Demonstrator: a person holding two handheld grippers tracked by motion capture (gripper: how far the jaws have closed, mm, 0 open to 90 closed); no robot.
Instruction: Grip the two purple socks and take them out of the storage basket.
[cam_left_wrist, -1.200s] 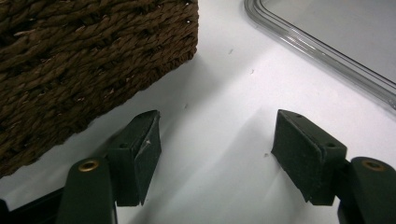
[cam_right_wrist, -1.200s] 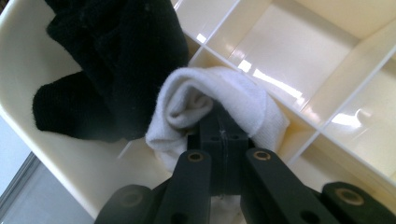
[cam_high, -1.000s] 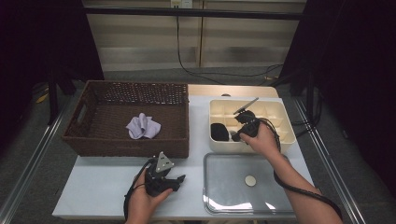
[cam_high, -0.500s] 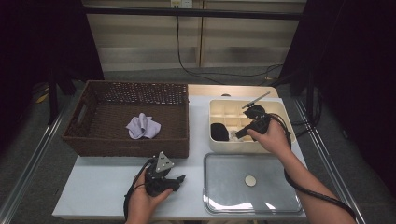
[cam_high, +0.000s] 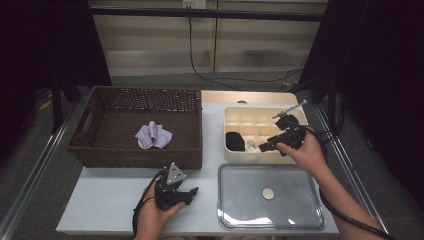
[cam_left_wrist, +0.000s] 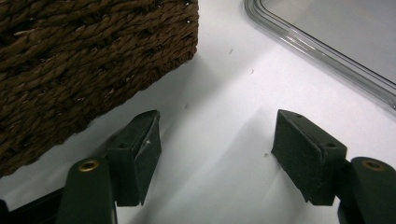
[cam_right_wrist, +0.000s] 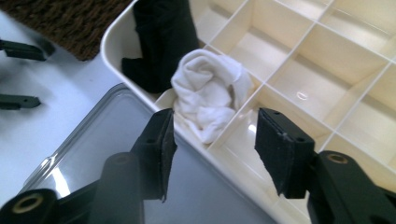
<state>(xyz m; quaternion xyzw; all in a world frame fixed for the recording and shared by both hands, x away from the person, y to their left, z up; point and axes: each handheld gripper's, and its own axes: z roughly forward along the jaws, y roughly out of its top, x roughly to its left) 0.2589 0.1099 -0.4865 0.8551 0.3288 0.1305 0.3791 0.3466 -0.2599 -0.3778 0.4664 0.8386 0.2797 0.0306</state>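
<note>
Right gripper (cam_right_wrist: 212, 149) sits above the near edge of the divided organizer box (cam_high: 235, 114); its jaws have just been opening and nothing is between them. Just ahead of and below its tips, a rolled white sock (cam_right_wrist: 208, 93) lies in a near-row compartment, slightly slumped over the divider, beside a rolled black sock (cam_right_wrist: 161, 37) in the next cell. So two pieces look placed. Left gripper (cam_left_wrist: 217, 158) rests on the white table (cam_left_wrist: 219, 102), jaws apart and empty, the wicker basket (cam_left_wrist: 70, 56) close off its left jaw and the clear lid (cam_high: 270, 200) off its right. A lavender cloth (cam_high: 153, 135) lies in the basket, well ahead of the left gripper, likely next to be sorted. Most compartments are empty; lid not yet fitted.
</note>
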